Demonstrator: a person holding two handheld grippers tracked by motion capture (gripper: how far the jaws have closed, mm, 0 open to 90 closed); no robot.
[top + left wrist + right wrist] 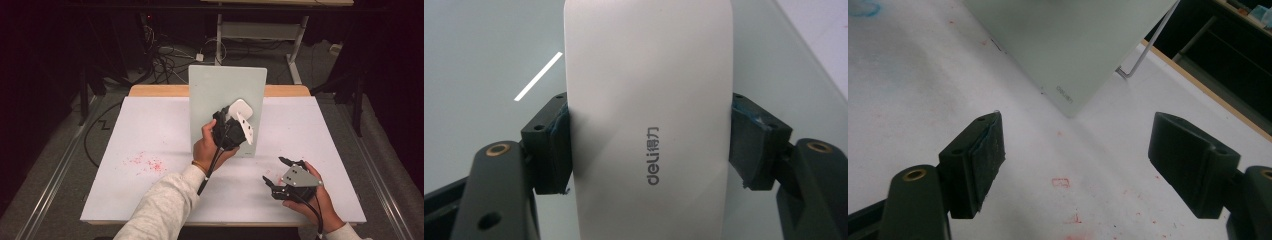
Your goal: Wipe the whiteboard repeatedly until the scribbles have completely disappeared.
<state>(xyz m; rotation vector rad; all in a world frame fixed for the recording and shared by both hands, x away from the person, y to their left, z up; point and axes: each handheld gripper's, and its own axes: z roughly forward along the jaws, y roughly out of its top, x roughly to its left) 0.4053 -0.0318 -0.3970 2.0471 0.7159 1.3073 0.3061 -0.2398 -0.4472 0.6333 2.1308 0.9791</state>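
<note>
Right gripper sits low on the white table, near edge, jaws wide, nothing between them. Further in, we see the left gripper raised, clamped on both sides of the white eraser, pressed flat to the upright glass board. Left hand grips from below.

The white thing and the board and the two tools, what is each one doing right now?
White eraser: clamped between the left tool's jaws, held flat against the board.
Left tool: shut on the white eraser, raised at the board's face.
Right tool: open, holding nothing, low over the table.
Glass board: standing upright on the table, propped on a wire stand.
Table: speckled with red marks.
</note>
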